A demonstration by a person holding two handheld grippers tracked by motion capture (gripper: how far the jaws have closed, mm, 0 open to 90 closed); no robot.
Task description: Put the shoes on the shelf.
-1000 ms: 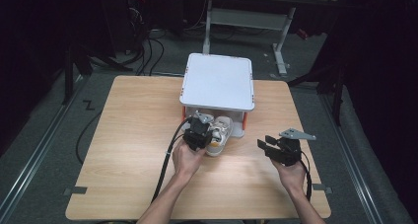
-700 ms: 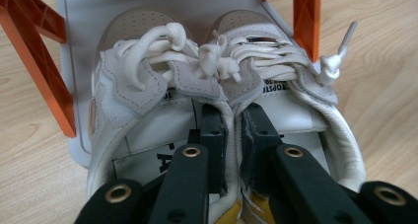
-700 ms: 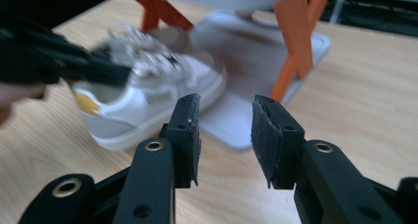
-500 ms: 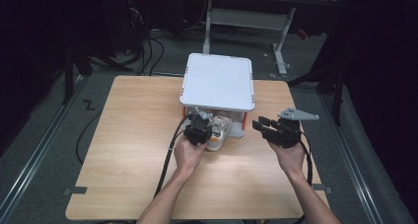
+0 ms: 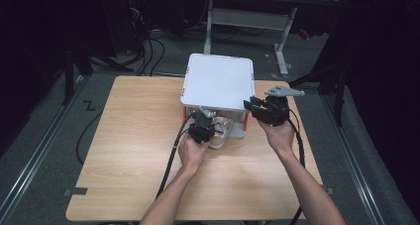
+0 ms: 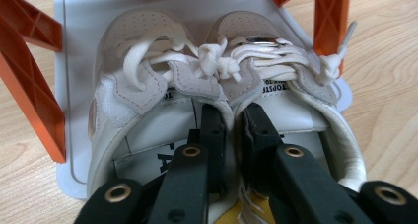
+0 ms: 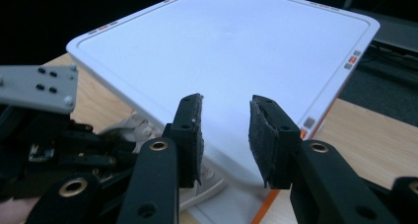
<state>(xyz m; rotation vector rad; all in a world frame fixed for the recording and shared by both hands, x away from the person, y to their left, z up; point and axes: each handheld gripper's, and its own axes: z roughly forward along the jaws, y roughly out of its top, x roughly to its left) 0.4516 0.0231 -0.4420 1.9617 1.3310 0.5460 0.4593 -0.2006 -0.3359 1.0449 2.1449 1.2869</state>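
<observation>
A pair of beige-and-white sneakers (image 6: 133, 81) lies side by side on the white lower tray (image 6: 79, 17) of a small rack, between its orange legs (image 6: 29, 100). My left gripper (image 6: 231, 118) is shut on the sneakers' two inner walls and pinches them together. In the high view the left gripper (image 5: 208, 127) holds the sneakers (image 5: 221, 132) at the rack's front opening. My right gripper (image 5: 249, 106) hovers at the front right corner of the rack's white top (image 5: 218, 81). Its jaws have just been closing and still stand apart, with nothing between them (image 7: 224, 135).
The rack stands at the far middle of the wooden table (image 5: 133, 131). Its white top (image 7: 246, 46) lies just beyond my right jaws. The left gripper's body (image 7: 44, 135) sits close at the left of the right gripper view. Cables trail from both grippers toward the table's front edge.
The right hand has risen and moved away from me to the rack's front right corner. The left hand has slid the sneakers a little further under the rack.
</observation>
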